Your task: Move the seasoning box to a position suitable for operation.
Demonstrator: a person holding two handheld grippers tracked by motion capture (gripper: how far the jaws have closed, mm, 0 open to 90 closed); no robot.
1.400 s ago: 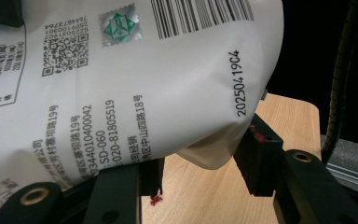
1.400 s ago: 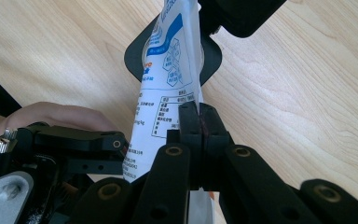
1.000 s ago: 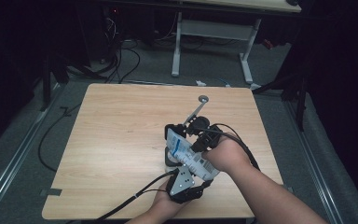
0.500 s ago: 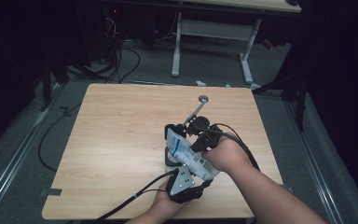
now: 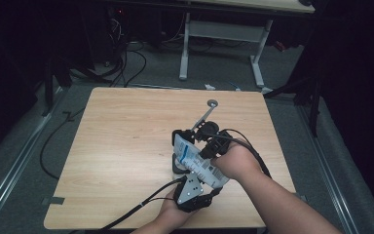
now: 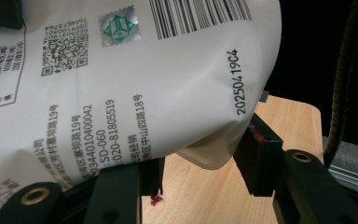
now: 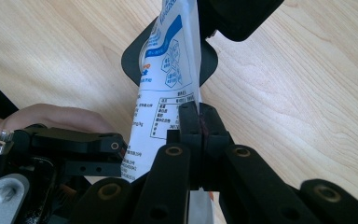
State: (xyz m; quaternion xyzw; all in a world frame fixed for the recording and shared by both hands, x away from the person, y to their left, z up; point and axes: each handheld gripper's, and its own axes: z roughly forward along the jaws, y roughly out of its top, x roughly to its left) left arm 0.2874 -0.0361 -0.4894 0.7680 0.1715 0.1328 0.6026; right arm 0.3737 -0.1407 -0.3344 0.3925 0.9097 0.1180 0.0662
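**Pouch clamped between both my claws, above the surface**

Pouch (image 5: 197, 161), white with blue print, a barcode and small black text, hangs between my two claws over the near right part of the wooden surface (image 5: 126, 146). It lies slantwise in the high view, one end up toward the middle of the surface and the other end down toward me.

My left claw (image 6: 200, 172) sits at the near edge of the surface, its grey plate on top and its cable trailing off to the near left. In the left gripper view its two black jaws stand partway apart with the pouch's lower corner between them; the right jaw's pad presses against the pouch's folded edge, and the left jaw is tucked under the bulging white side. I read that as clamped on the pouch.

My right claw (image 7: 199, 126) comes in from the right, my right hand (image 5: 236, 163) wrapped round its body. In the right gripper view its jaws are pressed tight together on the pouch's thin flat edge, the printed side rising straight up from between the pads.

Beyond the pouch in that view lies a dark rounded block (image 7: 133, 60) on the wood, just behind the pouch. Farther off in the high view, a thin metal rod with a round end (image 5: 209, 108) lies on the surface, pointing toward the far edge, near my right claw.
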